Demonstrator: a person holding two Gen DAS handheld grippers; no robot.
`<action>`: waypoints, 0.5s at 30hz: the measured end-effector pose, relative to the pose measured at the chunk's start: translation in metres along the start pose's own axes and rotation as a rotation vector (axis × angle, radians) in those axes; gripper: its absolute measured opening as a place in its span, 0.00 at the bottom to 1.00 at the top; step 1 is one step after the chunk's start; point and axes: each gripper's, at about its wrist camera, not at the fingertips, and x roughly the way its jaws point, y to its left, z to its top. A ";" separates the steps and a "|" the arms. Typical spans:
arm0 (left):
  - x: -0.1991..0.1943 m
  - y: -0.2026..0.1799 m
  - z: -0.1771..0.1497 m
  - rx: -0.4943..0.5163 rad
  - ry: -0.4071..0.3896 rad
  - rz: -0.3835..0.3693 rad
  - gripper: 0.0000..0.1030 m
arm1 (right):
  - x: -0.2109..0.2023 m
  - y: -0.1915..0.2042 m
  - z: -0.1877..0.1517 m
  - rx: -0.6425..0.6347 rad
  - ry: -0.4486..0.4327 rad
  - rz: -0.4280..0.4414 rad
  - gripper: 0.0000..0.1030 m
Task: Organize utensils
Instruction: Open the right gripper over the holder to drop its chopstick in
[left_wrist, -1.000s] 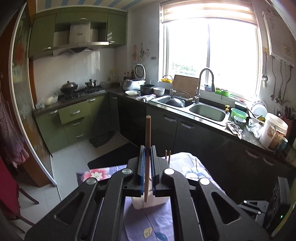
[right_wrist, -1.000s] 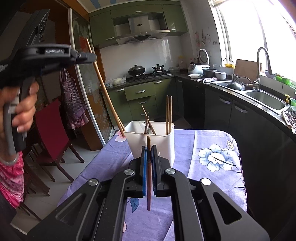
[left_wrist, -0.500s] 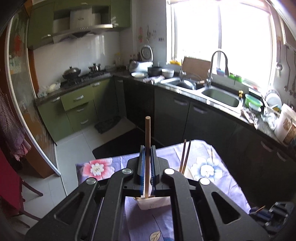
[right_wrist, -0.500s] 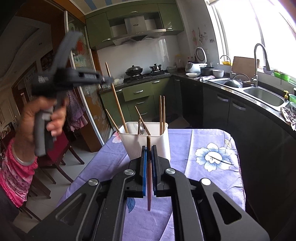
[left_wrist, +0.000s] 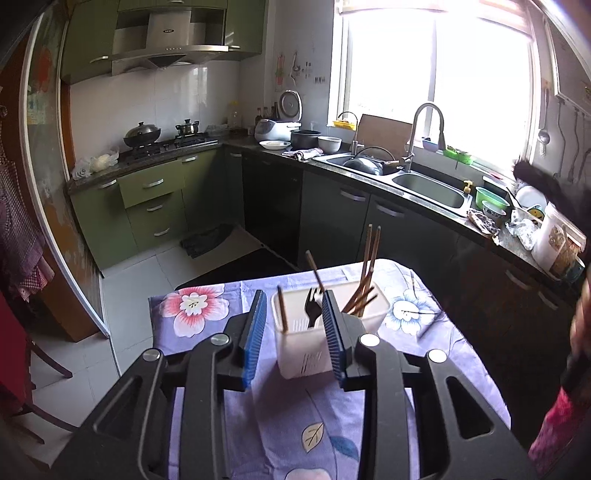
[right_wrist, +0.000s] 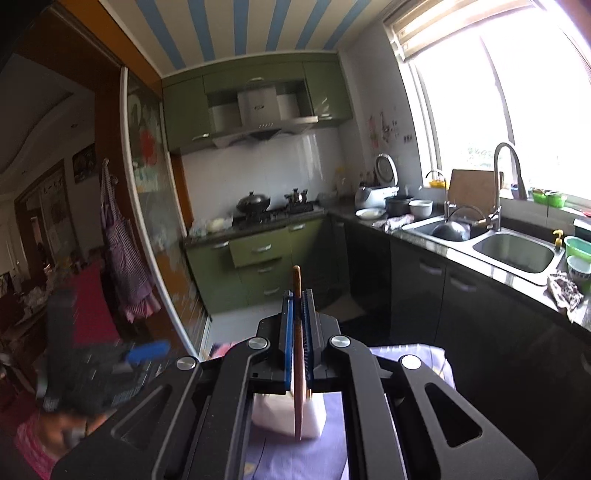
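In the left wrist view a white plastic utensil holder (left_wrist: 295, 354) stands on the purple floral tablecloth (left_wrist: 192, 306). It holds several wooden chopsticks (left_wrist: 365, 266) and a black fork (left_wrist: 313, 302). My left gripper (left_wrist: 293, 332) is open and empty, its blue pads either side of the holder. In the right wrist view my right gripper (right_wrist: 297, 325) is shut on a wooden chopstick (right_wrist: 297, 288), held upright above the holder (right_wrist: 273, 413).
The table edge drops to the tiled floor (left_wrist: 122, 295). Dark counter cabinets (left_wrist: 332, 214) with a double sink (left_wrist: 428, 188) run behind and to the right. A red chair (right_wrist: 88, 306) stands left of the table. The blurred left gripper (right_wrist: 96, 369) shows low left in the right wrist view.
My left gripper opened and let its chopstick drop into the holder. My right gripper rose and tilted up with its chopstick, now over the holder.
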 end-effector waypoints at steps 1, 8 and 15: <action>-0.003 0.003 -0.003 0.000 0.003 -0.002 0.29 | 0.007 0.001 0.005 0.001 0.001 -0.002 0.05; -0.023 0.017 -0.021 0.004 -0.038 0.036 0.36 | 0.078 0.004 0.016 -0.001 0.038 -0.062 0.06; -0.015 0.029 -0.049 -0.047 0.007 -0.004 0.38 | 0.133 0.002 -0.018 0.000 0.144 -0.072 0.06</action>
